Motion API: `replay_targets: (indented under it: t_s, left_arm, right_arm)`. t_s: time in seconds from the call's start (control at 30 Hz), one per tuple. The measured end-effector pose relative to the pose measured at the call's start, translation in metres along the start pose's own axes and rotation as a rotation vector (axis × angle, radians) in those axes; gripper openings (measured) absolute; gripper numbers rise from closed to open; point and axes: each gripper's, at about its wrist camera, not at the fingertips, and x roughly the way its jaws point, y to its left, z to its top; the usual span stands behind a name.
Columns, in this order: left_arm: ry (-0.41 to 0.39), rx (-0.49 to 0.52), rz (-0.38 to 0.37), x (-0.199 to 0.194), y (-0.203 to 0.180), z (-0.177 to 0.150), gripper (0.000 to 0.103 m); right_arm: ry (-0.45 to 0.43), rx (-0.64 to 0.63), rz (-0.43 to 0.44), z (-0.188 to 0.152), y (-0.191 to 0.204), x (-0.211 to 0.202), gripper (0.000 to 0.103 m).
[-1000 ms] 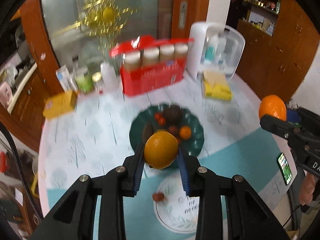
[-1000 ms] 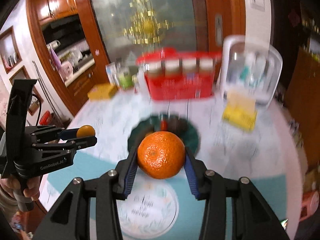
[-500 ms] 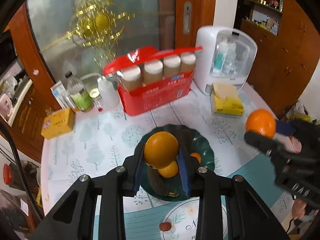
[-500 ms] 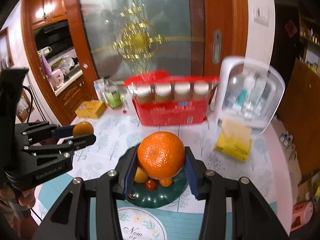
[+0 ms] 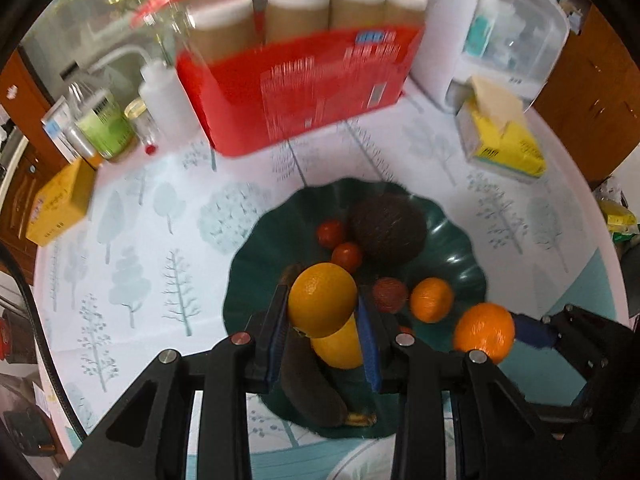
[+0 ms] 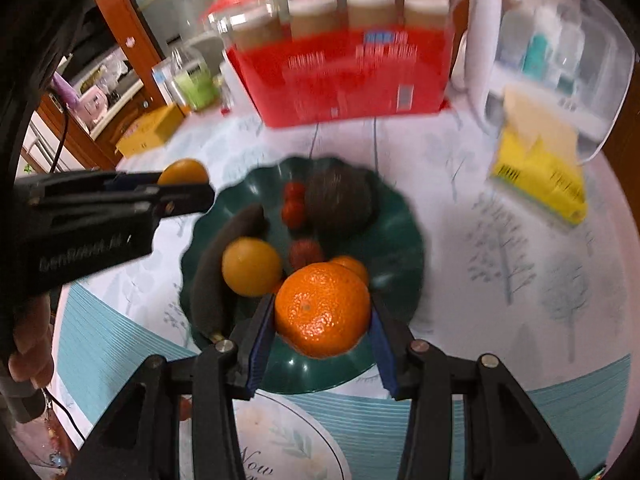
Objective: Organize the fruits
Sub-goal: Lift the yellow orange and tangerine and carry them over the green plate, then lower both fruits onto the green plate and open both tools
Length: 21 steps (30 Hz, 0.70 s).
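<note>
Most of the fruit is already gathered on the dark green scalloped plate [image 5: 460,240]: a large dark brown rough-skinned round fruit [image 5: 387,231], two small red tomatoes [image 5: 338,244], a reddish lychee-like fruit [image 5: 390,294], a small orange mandarin [image 5: 431,299], a smooth yellow-orange citrus [image 6: 251,266] and a blackened banana [image 6: 224,264] are seen lying in it. Two pieces are judged to remain. A yellow-orange round fruit [image 5: 322,299] is clamped between the blue pads of the left gripper [image 5: 323,316], held above the near part of the plate, directly over the citrus and banana lying below the fingers. A bright orange pebbled tangerine [image 6: 322,307] is gripped between the pads of the right gripper [image 6: 322,328], poised over the plate's near rim, with the small mandarin just beyond it. Neither carried fruit appears to be resting on the plate yet, so lowering and release are still left. One small reddish item [image 6: 185,408] is glimpsed on the teal mat beneath the right gripper, off the plate; whether it is fruit cannot be told.
</note>
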Motion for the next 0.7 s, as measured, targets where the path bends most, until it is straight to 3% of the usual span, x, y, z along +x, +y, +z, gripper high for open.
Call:
replay_targets:
  t_s: [0.33,0.47,0.7]
  left_arm:
    - [0.066,0.022,-0.009,0.051,0.003,-0.001,0.031]
    - [0.076,0.014,-0.022,0.056,0.007,0.002,0.031]
    - [0.076,0.001,-0.033,0.054,0.009,-0.001,0.033]
  right_arm:
    - [0.014,0.018,-0.001,-0.007,-0.008,0.039,0.046]
    - [-0.009,0.0,-0.023,-0.004,-0.007,0.042,0.046]
    - [-0.056,-0.014,0.013,0.0,-0.003,0.034,0.046]
